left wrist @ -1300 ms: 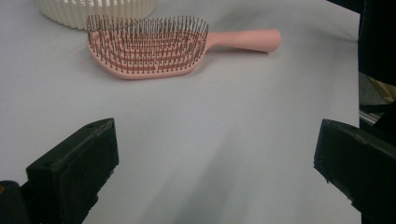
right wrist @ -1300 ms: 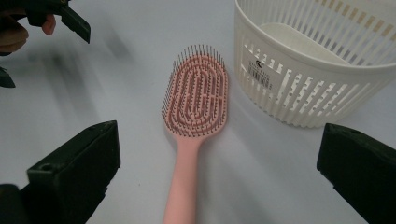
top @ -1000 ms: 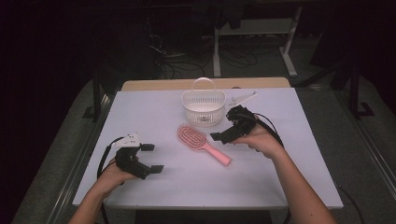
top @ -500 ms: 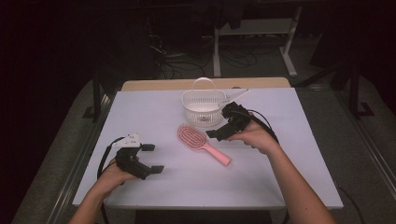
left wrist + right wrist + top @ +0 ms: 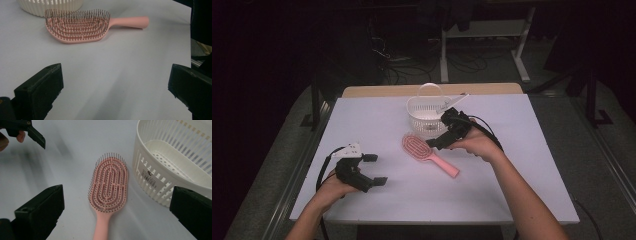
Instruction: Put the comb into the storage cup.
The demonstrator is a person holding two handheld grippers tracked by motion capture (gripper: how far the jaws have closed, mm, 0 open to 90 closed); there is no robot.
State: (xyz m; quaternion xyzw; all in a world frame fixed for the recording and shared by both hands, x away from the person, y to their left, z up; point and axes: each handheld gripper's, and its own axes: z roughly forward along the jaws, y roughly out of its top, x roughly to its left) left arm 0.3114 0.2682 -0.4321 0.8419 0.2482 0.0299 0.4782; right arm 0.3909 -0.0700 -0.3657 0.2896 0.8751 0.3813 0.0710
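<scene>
A pink hairbrush [image 5: 414,146] lies bristles up in the middle of the white table, with its handle toward the near right. Just behind it stands a white slotted basket [image 5: 428,114]. My right gripper [image 5: 440,133] hovers open over the brush's handle end, right in front of the basket. In the right gripper view its jaws [image 5: 115,220] stand wide apart around the brush [image 5: 108,185], with the basket [image 5: 150,175] to the right. My left gripper [image 5: 376,170] rests open near the front left, holding nothing. Its view [image 5: 115,100] shows the brush [image 5: 77,27] ahead and the basket [image 5: 50,6] beyond.
The white table top [image 5: 532,165] is bare at the right and front. A thin white object [image 5: 456,100] sticks out of the basket at its right. Dark floor, cables and a stand's legs [image 5: 484,50] lie beyond the far edge. The left gripper [image 5: 30,130] appears top left in the right gripper view.
My right gripper has moved left, closer over the brush and in front of the basket. The left gripper and the brush have stayed put.
</scene>
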